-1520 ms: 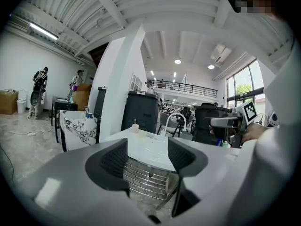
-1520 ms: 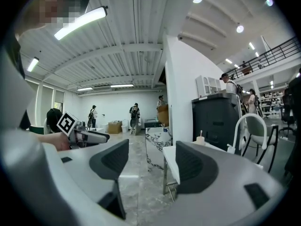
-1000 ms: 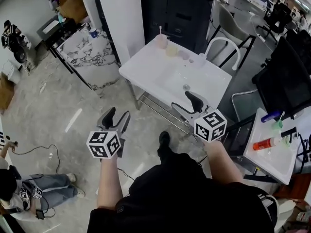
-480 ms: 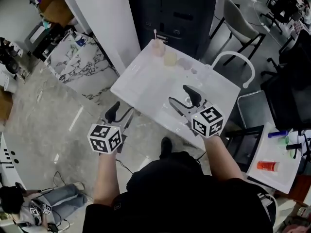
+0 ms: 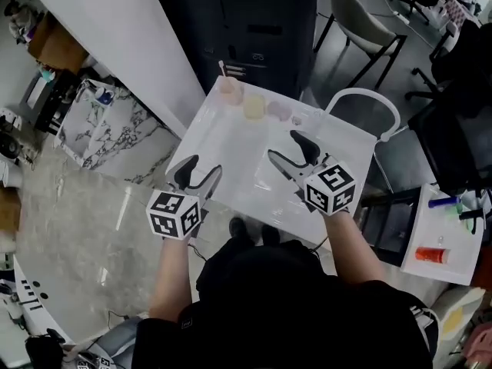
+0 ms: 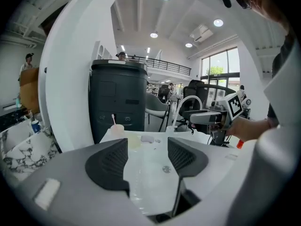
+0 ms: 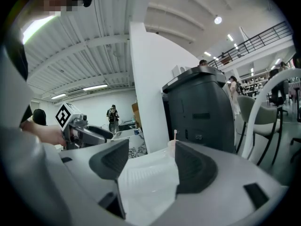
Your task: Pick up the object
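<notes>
Several small things line the far edge of the white table (image 5: 231,148): a pink cup with a straw (image 5: 229,89), a pale yellow cup (image 5: 254,106), a lilac piece (image 5: 279,110) and a tiny item (image 5: 297,119). My left gripper (image 5: 197,174) is open at the table's near left edge, nothing between its fingers. My right gripper (image 5: 290,151) is open over the table's right half, also empty. In the left gripper view the pink cup (image 6: 116,127), the lilac piece (image 6: 147,138) and a small round thing (image 6: 166,169) lie ahead of the left gripper (image 6: 146,157). The right gripper (image 7: 150,166) faces the pink cup (image 7: 173,147).
A dark cabinet (image 5: 254,21) stands behind the table and a white pillar (image 5: 115,29) to its left. A white chair (image 5: 361,118) sits at the right end. Further right a small white table (image 5: 453,221) carries bottles, one red (image 5: 430,254).
The person has stepped up to the table. Both grippers have moved forward: the right from the table's near edge to over its top, the left from over the floor to its near edge. Both stay open.
</notes>
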